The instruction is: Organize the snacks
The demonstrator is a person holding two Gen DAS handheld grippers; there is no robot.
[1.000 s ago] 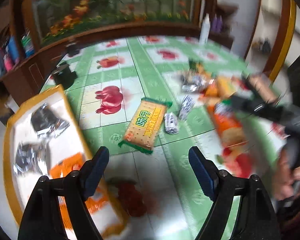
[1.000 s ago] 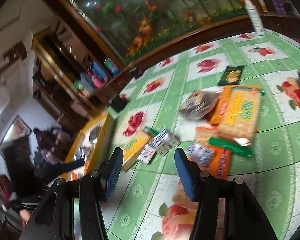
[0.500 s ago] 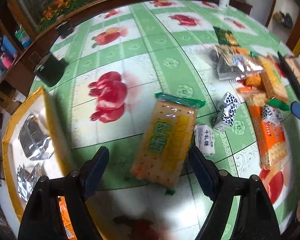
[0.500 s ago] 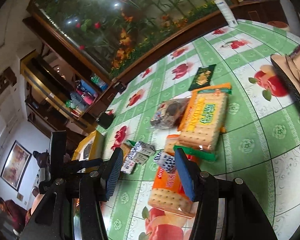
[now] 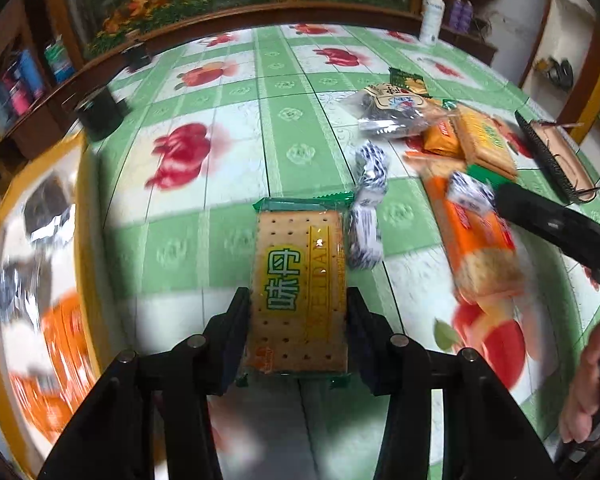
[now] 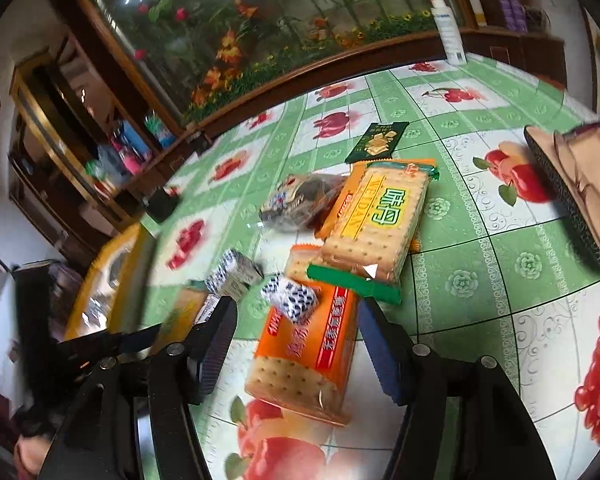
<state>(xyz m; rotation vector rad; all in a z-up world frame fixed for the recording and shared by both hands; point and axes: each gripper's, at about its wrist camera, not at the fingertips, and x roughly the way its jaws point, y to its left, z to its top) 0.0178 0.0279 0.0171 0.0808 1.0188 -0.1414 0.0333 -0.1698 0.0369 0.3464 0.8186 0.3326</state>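
My left gripper is shut on a yellow cracker pack with green ends; both pads press its long sides. My right gripper is open, its jaws on either side of an orange cracker pack lying on the table, apart from it. A small black-and-white sweet lies on that orange pack. A second yellow cracker pack overlaps its far end. The orange pack also shows in the left wrist view, with the right gripper above it.
A yellow-rimmed tray with silver and orange packets sits at the left. Black-and-white sweets, a clear bag of dark snacks and a dark green packet lie mid-table. A brush lies at the right; a black cup stands far left.
My left gripper has come down over the yellow cracker pack and shut on its sides. My right gripper has moved down and forward over the orange pack, still open.
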